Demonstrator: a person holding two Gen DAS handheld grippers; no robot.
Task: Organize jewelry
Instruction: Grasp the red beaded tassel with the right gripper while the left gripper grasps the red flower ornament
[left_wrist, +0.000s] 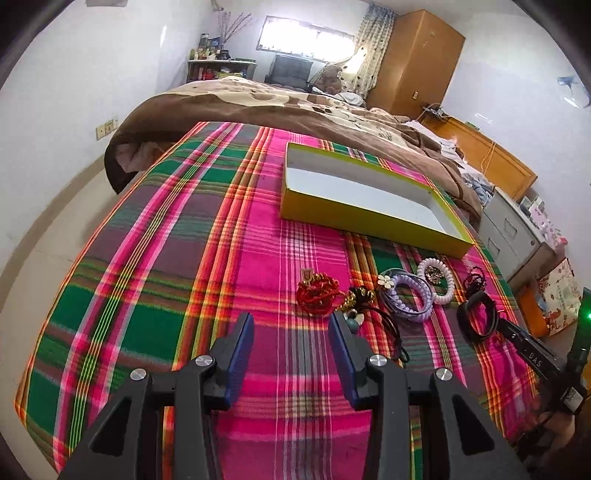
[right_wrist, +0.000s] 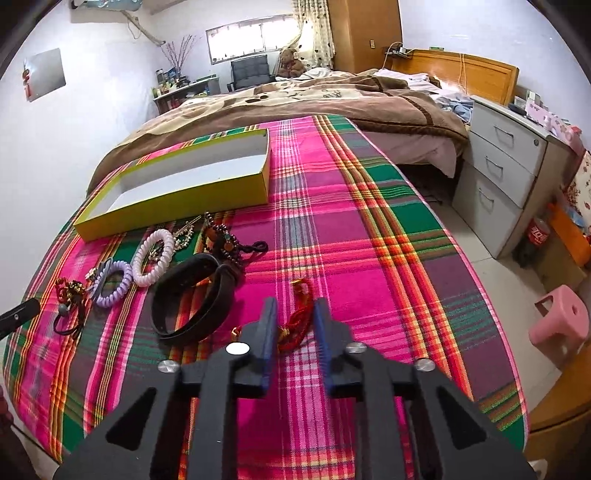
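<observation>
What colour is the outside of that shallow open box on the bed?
The box is yellow-green outside and white inside; the right wrist view shows it best.

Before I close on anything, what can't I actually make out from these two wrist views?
- Red cord bracelet, right wrist view: lower end hidden behind the right gripper fingers; pad contact unclear.
- Black hair tie, left wrist view: partly hidden behind the left gripper finger.
- Yellow box, both views: near wall hides part of the floor.
- Dark beaded piece, right wrist view: too small to identify.
</observation>
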